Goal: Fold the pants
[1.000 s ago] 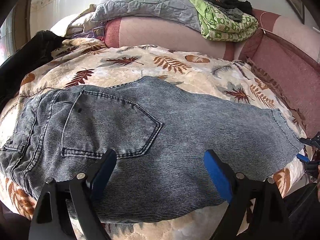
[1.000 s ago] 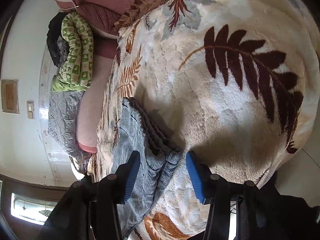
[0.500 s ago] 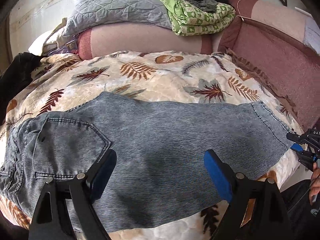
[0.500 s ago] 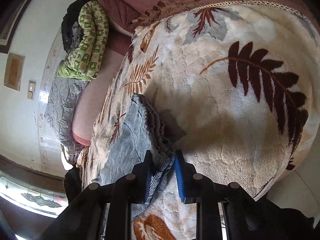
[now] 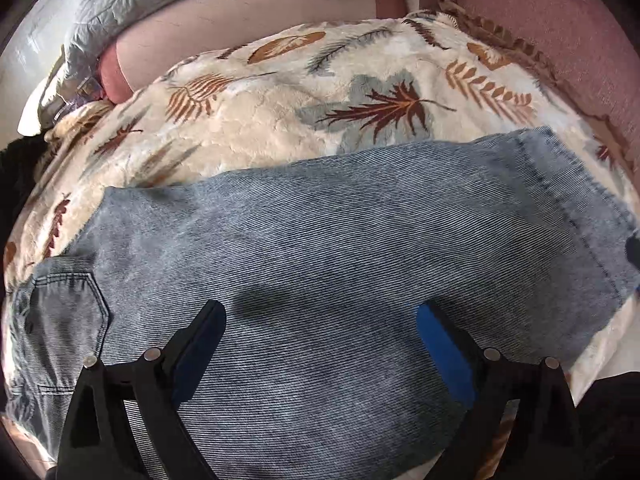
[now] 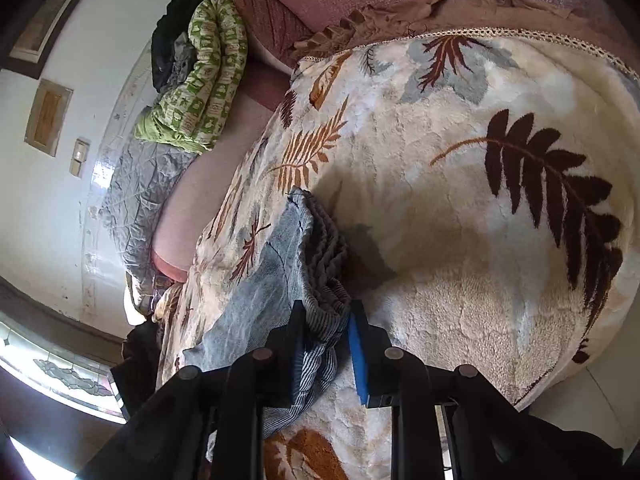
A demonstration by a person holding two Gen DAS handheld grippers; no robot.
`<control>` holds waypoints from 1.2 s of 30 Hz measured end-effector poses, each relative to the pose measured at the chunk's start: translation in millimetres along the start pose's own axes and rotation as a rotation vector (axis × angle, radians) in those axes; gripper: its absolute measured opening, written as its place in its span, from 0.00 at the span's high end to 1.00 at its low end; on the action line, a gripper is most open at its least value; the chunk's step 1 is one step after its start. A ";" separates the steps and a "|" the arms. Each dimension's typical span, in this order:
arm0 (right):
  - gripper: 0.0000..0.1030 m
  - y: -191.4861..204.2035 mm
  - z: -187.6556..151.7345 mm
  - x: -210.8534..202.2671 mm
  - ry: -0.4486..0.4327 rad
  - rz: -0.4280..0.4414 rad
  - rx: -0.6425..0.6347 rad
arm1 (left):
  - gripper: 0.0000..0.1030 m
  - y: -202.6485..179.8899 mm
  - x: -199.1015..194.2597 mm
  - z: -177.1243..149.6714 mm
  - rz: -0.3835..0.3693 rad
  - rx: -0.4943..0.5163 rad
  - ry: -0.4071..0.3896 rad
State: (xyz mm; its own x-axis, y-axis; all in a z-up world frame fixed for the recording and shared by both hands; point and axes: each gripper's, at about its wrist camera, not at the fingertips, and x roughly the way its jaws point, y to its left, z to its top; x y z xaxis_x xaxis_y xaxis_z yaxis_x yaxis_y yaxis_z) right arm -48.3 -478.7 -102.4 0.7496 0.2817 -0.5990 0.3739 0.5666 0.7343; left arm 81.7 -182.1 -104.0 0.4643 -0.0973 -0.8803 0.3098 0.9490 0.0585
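Jeans (image 5: 340,264) lie flat on the leaf-print blanket (image 5: 280,128) over the bed, long axis left-right, waist and pocket at left, leg hems at right. Left gripper (image 5: 320,332) hovers over mid-leg, jaws wide, empty. Right gripper (image 6: 326,340) is at the hem end, jaws narrow, pinching the stacked hems, so likely fold direction is leftward to the waist.

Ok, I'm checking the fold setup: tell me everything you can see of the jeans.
The jeans are grey-blue washed denim with a fine diagonal weave, lying flat across the leaf-print blanket, legs stacked. A back pocket shows at the left, the stitched hem at the right. The right gripper is shut on the bunched hem layers at the near corner. The left gripper hangs open over the mid leg, not gripping.
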 end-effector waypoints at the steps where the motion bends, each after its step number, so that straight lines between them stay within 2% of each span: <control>1: 0.79 3.1 0.0 0.8 0.003 -0.007 -0.014 | 0.06 5.1 -7.5 -1.4 -0.017 -0.023 -0.034; 3: 0.81 12.7 0.1 -0.1 -0.002 -0.017 -0.054 | 0.06 13.2 -20.1 -6.4 -0.012 -0.047 -0.093; 6: 0.82 41.3 -2.1 -4.9 -0.024 -0.042 -0.160 | 0.06 30.0 -30.2 -18.1 -0.031 -0.072 -0.103; 11: 0.82 119.6 -21.0 2.6 -0.022 -0.028 -0.374 | 0.06 84.6 -65.8 -44.6 -0.050 -0.206 -0.216; 14: 0.83 175.4 -57.6 25.6 0.023 -0.007 -0.531 | 0.06 129.7 -85.3 -60.0 -0.060 -0.319 -0.250; 18: 0.83 224.0 -133.7 70.5 0.147 0.036 -0.703 | 0.06 184.6 -106.0 -81.4 -0.049 -0.453 -0.288; 20: 0.83 231.2 -173.0 95.8 0.219 0.026 -0.781 | 0.06 201.9 -109.4 -89.5 -0.024 -0.480 -0.294; 22: 0.82 225.2 -204.9 123.4 0.333 0.006 -0.809 | 0.06 213.6 -106.7 -96.1 -0.014 -0.496 -0.275; 23: 0.81 219.1 -216.3 131.6 0.361 -0.001 -0.823 | 0.06 218.0 -104.4 -98.9 -0.017 -0.505 -0.268; 25: 0.81 216.6 -223.4 127.0 0.324 0.003 -0.862 | 0.06 220.2 -99.8 -101.4 -0.022 -0.509 -0.254; 26: 0.79 215.9 -220.2 125.4 0.339 0.018 -0.839 | 0.06 218.7 -98.4 -101.8 -0.025 -0.508 -0.251; 30: 0.43 208.6 -195.4 118.0 0.440 0.182 -0.669 | 0.06 200.4 -99.2 -89.2 -0.056 -0.474 -0.260; 32: 0.41 196.9 -177.8 106.4 0.445 0.244 -0.559 | 0.06 187.9 -103.8 -79.0 -0.069 -0.444 -0.278; 36: 0.41 160.7 -123.9 89.6 0.386 0.340 -0.294 | 0.06 159.5 -102.9 -55.6 -0.095 -0.381 -0.284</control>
State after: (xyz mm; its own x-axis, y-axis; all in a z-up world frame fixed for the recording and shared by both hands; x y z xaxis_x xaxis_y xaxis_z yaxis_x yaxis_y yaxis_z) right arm 11.3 -266.5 -77.7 0.5272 0.7150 -0.4592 -0.0604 0.5705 0.8191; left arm 37.2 -4.1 -30.3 0.6732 -0.2168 -0.7070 0.0606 0.9690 -0.2394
